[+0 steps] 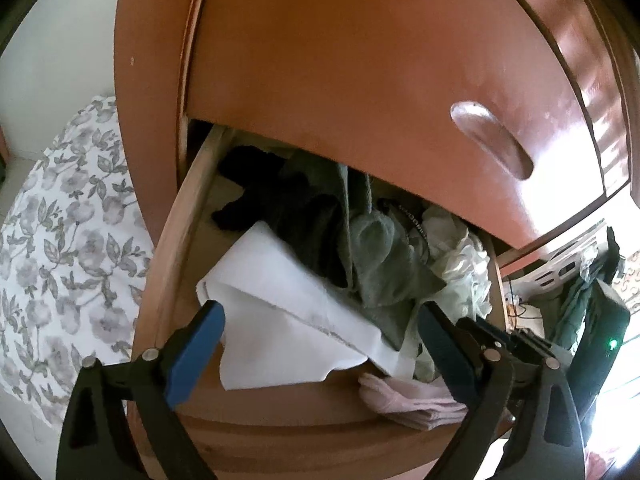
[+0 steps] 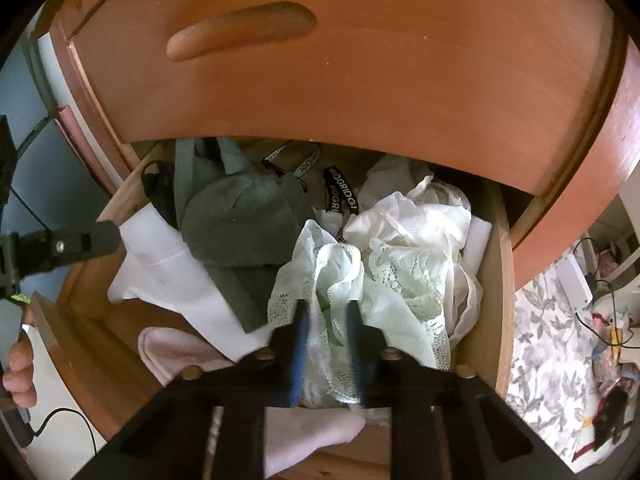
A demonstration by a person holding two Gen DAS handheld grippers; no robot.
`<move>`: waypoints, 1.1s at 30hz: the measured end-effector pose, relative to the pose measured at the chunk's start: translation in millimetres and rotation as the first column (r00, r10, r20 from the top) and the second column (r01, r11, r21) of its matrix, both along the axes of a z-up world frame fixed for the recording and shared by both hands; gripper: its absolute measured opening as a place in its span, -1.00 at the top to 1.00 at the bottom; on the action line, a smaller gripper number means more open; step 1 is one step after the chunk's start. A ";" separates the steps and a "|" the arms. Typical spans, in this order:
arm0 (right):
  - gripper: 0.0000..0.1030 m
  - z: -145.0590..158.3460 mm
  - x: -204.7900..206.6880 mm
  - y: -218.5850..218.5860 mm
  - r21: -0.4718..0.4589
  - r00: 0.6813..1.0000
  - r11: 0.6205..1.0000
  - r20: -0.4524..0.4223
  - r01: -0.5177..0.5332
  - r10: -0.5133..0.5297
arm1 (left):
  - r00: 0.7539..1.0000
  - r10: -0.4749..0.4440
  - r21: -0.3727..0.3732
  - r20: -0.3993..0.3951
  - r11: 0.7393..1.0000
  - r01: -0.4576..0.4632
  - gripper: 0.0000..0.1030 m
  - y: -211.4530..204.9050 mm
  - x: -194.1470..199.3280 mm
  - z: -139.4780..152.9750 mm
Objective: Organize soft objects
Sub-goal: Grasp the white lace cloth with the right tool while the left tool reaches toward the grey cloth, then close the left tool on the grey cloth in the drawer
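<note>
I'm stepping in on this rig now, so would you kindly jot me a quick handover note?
Left hand-held gripper: open, over the white cloth, holding nothing.
Right hand-held gripper: shut on the pale lace garment.
Open drawer holds a jumble: grey-green garment, black item, white cloth, lace; pink socks hang over the front edge.
Done: nothing visibly sorted yet.
Left: lift out the lace, then sort the rest.

Drawer (image 2: pixel 486 280): open, below a shut drawer front (image 2: pixel 360 72).
Lace (image 2: pixel 404 276): in drawer, 3 o'clock side.
Cloth (image 2: pixel 172 276): 9 o'clock side.
Sock (image 2: pixel 176 348): on front edge, 7 o'clock.
</note>
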State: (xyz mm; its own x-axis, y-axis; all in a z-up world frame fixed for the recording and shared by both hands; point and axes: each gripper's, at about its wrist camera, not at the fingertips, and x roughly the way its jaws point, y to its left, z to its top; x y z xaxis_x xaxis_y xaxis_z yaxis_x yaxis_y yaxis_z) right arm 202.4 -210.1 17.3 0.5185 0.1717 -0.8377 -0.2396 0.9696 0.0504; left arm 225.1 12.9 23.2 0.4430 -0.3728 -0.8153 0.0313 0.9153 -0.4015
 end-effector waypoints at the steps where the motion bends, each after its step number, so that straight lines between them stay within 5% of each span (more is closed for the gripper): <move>1: 0.86 0.1 -0.3 -0.7 -0.001 1.000 1.000 0.003 -0.001 0.001 | 1.000 -0.001 -0.004 0.005 1.000 0.001 -0.79 0.1 2.0 1.9; 7: 0.95 5.3 -3.0 -13.2 0.009 0.999 1.000 0.024 0.024 -0.024 | 1.000 0.003 -0.040 0.009 0.999 -0.003 -0.72 -3.4 7.5 6.7; 18: 0.95 8.7 -8.2 -51.8 0.033 0.993 0.993 0.041 0.110 -0.112 | 0.997 -0.059 -0.121 -0.048 0.991 0.053 -0.22 -42.0 15.6 -6.8; 29: 0.96 4.7 -12.1 -57.7 0.053 0.994 0.993 0.022 0.108 -0.110 | 0.989 -0.027 -0.068 -0.147 0.998 0.017 -0.11 -69.9 34.2 -33.3; 33: 0.95 5.0 -13.3 -56.3 0.057 0.994 0.993 0.020 0.108 -0.109 | 0.988 0.002 -0.063 -0.152 0.998 -0.012 0.16 -68.4 38.8 -37.3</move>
State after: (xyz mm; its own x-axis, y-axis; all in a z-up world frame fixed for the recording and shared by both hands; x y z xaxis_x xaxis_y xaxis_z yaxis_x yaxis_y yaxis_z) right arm 189.1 -266.4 22.2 0.5558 0.1593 -0.8159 -0.1351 0.9857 0.1004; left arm 263.9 -55.6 -14.2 0.3190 -0.4228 -0.8482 -0.0409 0.8880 -0.4580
